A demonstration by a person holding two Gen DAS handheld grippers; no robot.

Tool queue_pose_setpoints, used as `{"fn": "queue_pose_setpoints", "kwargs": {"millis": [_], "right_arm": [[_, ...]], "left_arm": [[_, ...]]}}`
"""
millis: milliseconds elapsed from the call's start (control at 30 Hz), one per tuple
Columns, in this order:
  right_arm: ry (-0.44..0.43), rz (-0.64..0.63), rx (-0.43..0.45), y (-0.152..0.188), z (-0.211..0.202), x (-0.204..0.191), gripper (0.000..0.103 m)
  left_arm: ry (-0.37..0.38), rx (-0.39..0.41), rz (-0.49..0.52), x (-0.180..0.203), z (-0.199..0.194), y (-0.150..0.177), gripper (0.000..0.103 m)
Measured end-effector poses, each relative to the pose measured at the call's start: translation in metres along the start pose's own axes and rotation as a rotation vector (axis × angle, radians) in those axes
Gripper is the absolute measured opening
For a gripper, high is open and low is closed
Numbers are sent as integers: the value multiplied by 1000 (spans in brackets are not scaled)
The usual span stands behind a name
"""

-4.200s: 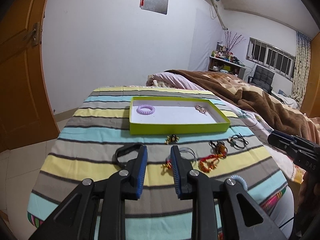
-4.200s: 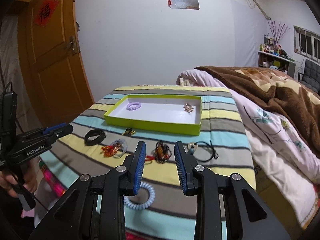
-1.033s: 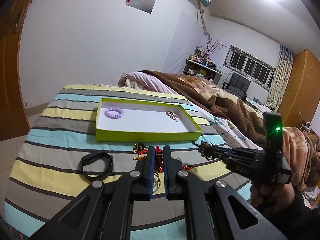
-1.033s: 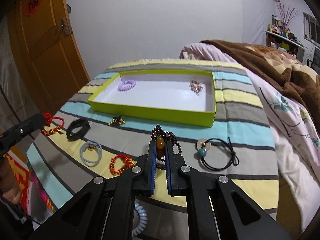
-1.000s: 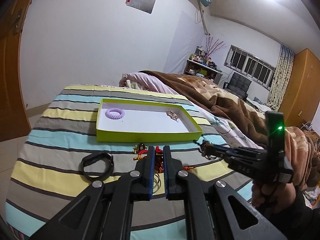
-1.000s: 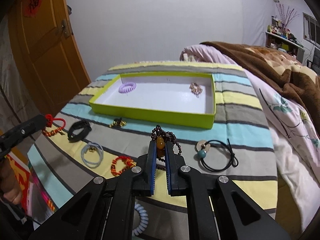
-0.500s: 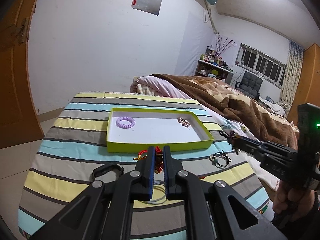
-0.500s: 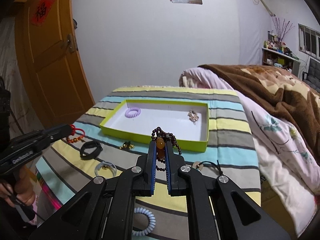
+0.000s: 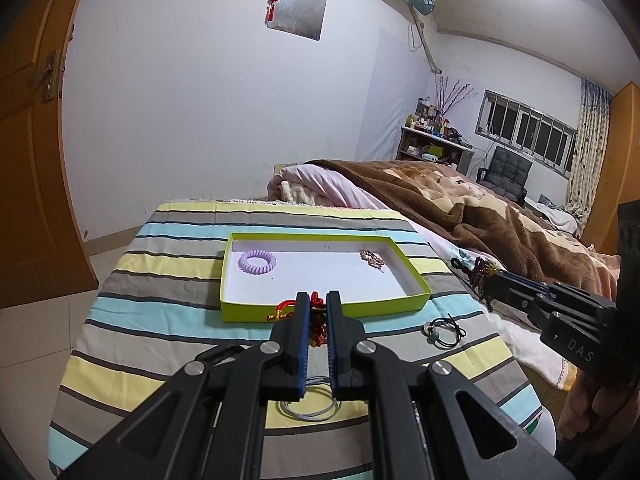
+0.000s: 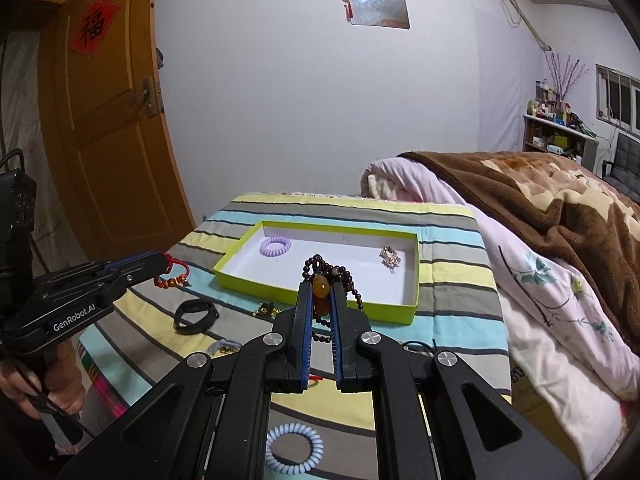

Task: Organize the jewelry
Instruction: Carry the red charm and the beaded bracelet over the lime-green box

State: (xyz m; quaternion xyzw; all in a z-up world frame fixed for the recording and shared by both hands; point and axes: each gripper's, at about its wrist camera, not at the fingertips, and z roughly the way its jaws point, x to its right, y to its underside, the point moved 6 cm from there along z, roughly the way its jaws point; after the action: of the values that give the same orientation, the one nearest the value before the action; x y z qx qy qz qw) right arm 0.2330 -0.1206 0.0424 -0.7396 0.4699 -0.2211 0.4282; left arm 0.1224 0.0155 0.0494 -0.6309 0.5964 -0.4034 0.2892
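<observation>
A lime-green tray (image 9: 412, 276) (image 10: 236, 260) with a white floor lies on the striped cloth. Inside it are a purple coil hair tie (image 9: 257, 261) (image 10: 275, 246) and a small gold ornament (image 9: 371, 257) (image 10: 390, 257). My left gripper (image 9: 318, 300) (image 10: 164, 259) is shut on a red cord bracelet with orange beads (image 9: 285, 307) (image 10: 172, 278), held above the cloth near the tray's front wall. My right gripper (image 10: 321, 290) (image 9: 458, 261) is shut on a dark bead bracelet with an amber bead (image 10: 321, 288) (image 9: 482, 270), raised in front of the tray.
On the cloth lie a black band (image 10: 196, 311), a small gold piece (image 10: 267, 310), a grey hair tie (image 9: 310, 406), a black cord with a bead (image 9: 444, 328) and a pale blue coil tie (image 10: 293, 449). A bed with a brown blanket (image 9: 500, 208) borders the right side; a door (image 10: 108, 120) stands left.
Both grippers have shut on bracelets and lifted them off the cloth. Over the last second the right one rose with the dark beads, and the left view swung slightly towards the tray.
</observation>
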Motion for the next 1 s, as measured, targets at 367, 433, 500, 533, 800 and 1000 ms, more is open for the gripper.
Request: {"fn": "queue_pose_setpoints", "kwargs": {"millis": [367, 433, 500, 533, 800, 1000], "right_arm": [[12, -11, -5, -4, 9, 0, 8], [16, -9, -12, -5, 15, 2, 8], [22, -6, -19, -7, 22, 6, 8], [25, -5, -23, -8, 26, 8, 8], [44, -5, -45, -15, 61, 25, 8], [49, -3, -80, -18, 97, 38, 8]], "left_arm": [[-26, 1, 9, -5, 13, -6, 8], [-35, -1, 9, -7, 19, -9, 8], [-41, -1, 9, -10, 25, -12, 8], [-47, -3, 8, -11, 29, -13, 8], [-86, -34, 15, -22, 66, -18, 8], [-105, -63, 34, -29, 97, -22, 8]]}}
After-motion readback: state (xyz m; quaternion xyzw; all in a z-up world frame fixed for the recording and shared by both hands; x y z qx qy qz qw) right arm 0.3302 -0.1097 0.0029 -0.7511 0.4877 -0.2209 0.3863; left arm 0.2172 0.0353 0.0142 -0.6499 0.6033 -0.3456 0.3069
